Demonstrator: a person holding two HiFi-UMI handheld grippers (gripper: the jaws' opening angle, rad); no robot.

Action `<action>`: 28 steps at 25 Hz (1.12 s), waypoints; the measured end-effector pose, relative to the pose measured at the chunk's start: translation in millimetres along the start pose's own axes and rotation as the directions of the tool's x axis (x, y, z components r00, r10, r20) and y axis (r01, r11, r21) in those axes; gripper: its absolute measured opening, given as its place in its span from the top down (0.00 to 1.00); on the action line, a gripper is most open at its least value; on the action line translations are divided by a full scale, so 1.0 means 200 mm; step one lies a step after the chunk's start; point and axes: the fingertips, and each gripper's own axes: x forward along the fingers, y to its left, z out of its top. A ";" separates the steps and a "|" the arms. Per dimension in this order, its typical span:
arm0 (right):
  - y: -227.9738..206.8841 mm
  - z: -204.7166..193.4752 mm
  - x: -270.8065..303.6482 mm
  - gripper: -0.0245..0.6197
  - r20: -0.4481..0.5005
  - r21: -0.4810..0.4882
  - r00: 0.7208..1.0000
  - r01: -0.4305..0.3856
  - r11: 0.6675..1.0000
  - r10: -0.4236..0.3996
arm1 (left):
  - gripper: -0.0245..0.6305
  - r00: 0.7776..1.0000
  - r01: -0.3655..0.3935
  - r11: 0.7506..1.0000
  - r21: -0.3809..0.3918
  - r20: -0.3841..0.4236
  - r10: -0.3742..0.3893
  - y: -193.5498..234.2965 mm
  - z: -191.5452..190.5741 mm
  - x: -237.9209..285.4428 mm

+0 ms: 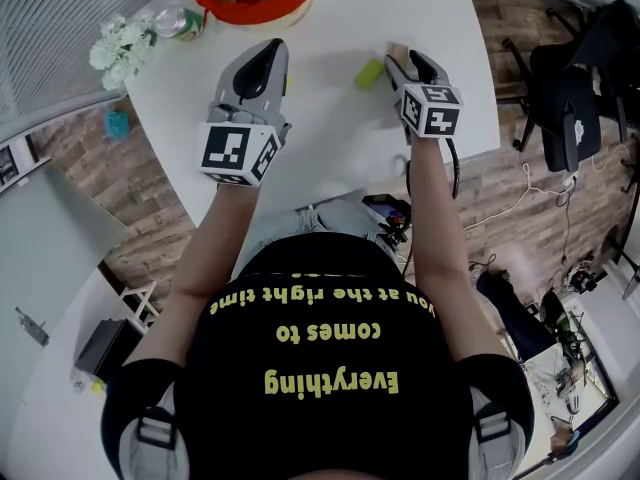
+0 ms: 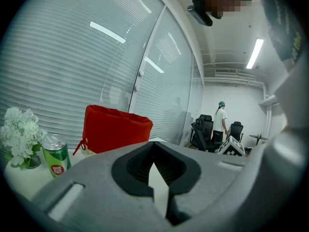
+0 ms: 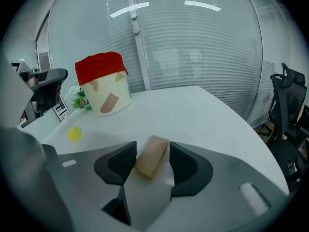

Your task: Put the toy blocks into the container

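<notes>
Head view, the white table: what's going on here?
A person holds a gripper in each hand at a white table. The right gripper is down at a tan block lying on the table, with its open jaws on either side and not gripping. The left gripper is shut and empty. A yellow block lies loose, and the red-topped container stands further back.

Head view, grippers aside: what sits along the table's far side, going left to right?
flowers → can → container → green block
</notes>
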 end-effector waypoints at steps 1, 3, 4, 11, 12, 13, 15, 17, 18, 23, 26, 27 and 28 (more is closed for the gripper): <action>0.00 0.00 0.01 0.62 -0.005 -0.002 1.000 0.004 1.000 -0.004 | 0.96 1.000 -0.001 1.000 0.001 -0.001 0.001 0.00 0.00 0.00; 0.00 0.00 0.03 0.61 -0.014 -0.005 1.000 0.009 1.000 -0.010 | 0.96 1.000 -0.003 1.000 0.001 -0.002 0.003 0.02 0.00 -0.01; 0.00 0.00 0.03 0.61 -0.020 -0.008 1.000 0.013 1.000 -0.013 | 0.96 1.000 -0.007 1.000 0.001 -0.002 0.007 0.03 0.00 -0.01; -0.01 -0.01 0.05 0.64 -0.053 -0.068 0.998 0.036 0.997 -0.040 | 0.96 1.000 -0.020 1.000 -0.005 -0.006 0.020 0.07 -0.01 -0.02; 0.00 -0.01 0.05 0.65 -0.056 -0.074 0.998 0.033 0.997 -0.037 | 0.96 1.000 -0.018 1.000 -0.004 -0.006 0.018 0.07 -0.01 -0.03; 0.00 -0.01 0.05 0.65 -0.059 -0.081 0.998 0.029 0.996 -0.034 | 0.96 1.000 -0.016 1.000 -0.004 -0.007 0.016 0.06 -0.01 -0.03; 0.01 -0.01 0.05 0.67 -0.062 -0.093 0.998 0.018 0.996 -0.024 | 0.96 1.000 -0.014 1.000 -0.004 -0.008 0.014 0.06 -0.01 -0.03; 0.01 -0.01 0.05 0.71 -0.065 -0.099 0.998 0.005 0.995 -0.012 | 0.96 1.000 -0.014 1.000 -0.003 -0.007 0.014 0.06 -0.01 -0.03; 0.02 -0.01 0.05 0.72 -0.066 -0.098 0.998 0.001 0.995 -0.007 | 0.96 1.000 -0.014 1.000 -0.002 -0.006 0.014 0.06 -0.01 -0.04; 0.01 0.00 0.06 0.72 -0.079 -0.098 0.997 -0.016 0.995 0.009 | 0.96 1.000 -0.019 1.000 0.002 -0.004 0.019 0.06 0.00 -0.04; 0.01 0.00 0.06 0.72 -0.078 -0.104 0.997 -0.019 0.994 0.011 | 0.96 1.000 -0.025 1.000 0.002 0.000 0.025 0.07 0.01 -0.05; 0.00 0.00 0.05 0.72 -0.071 -0.108 0.997 -0.013 0.994 0.005 | 0.96 1.000 -0.026 1.000 0.003 0.001 0.026 0.07 0.02 -0.05; 0.00 0.01 0.05 0.73 -0.058 -0.113 0.998 -0.004 0.994 -0.003 | 0.96 1.000 -0.027 1.000 0.004 0.002 0.027 0.06 0.02 -0.06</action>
